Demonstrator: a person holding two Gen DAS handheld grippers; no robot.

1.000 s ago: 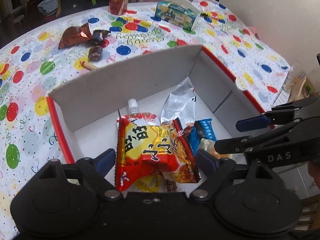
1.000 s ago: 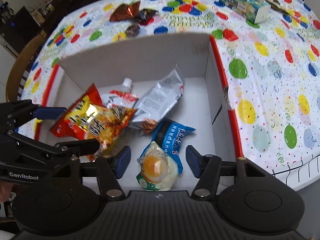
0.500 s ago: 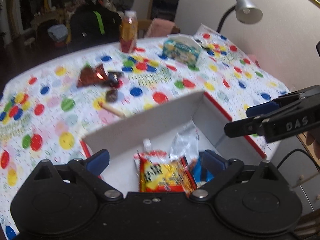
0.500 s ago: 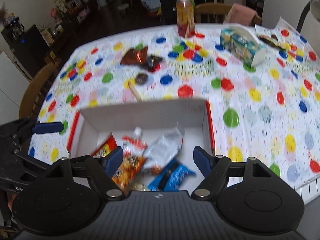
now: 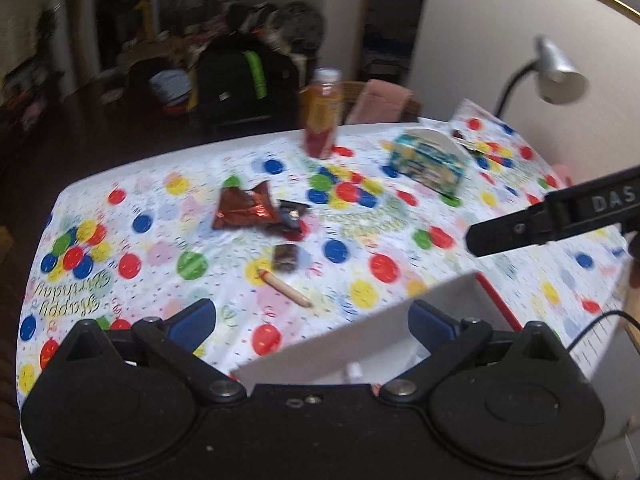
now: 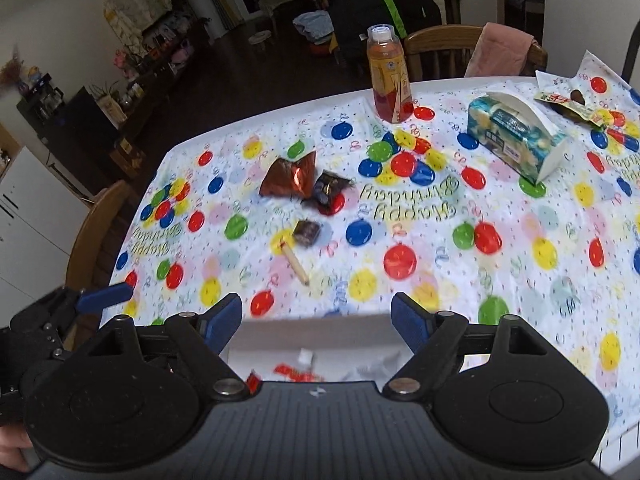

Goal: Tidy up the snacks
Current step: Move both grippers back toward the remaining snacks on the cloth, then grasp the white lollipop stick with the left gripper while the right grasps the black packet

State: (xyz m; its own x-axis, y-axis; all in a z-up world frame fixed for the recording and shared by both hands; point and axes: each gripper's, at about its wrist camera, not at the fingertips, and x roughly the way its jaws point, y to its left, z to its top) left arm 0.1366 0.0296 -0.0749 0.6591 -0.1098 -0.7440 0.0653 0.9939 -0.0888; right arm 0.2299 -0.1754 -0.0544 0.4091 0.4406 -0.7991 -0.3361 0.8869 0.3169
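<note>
We hold both grippers raised near the box (image 6: 312, 332), whose white far wall shows low in both views. Left gripper (image 5: 312, 322) is spread wide, nothing between its blue pads; right gripper (image 6: 316, 316) likewise spread and empty. In the right wrist view a few packets (image 6: 296, 372) lie inside the box, blurred: some red print and a white cap are all we can make out. Loose snacks sit out on the balloon-print tablecloth (image 6: 500, 280), well apart from the box: a shiny reddish-brown bag (image 6: 290, 176), a dark wrapper (image 6: 330, 190) touching or just beside it, a small dark square packet (image 6: 306, 232) nearer us, and a tan stick snack (image 6: 296, 262) just beside that. Farther back stand a drink bottle (image 6: 388, 76) and a tissue box (image 6: 516, 136); a small wrapper (image 6: 568, 106) lies by the far right corner. Our read: we're between picks, some snacks boxed, at least four to go. Next move likely calls for reaching forward over the box wall to the stick or the square packet, the closest ones. Stick is thin and flat on the cloth, so we'd come down straddling it crosswise and close low without snagging the cloth.
</note>
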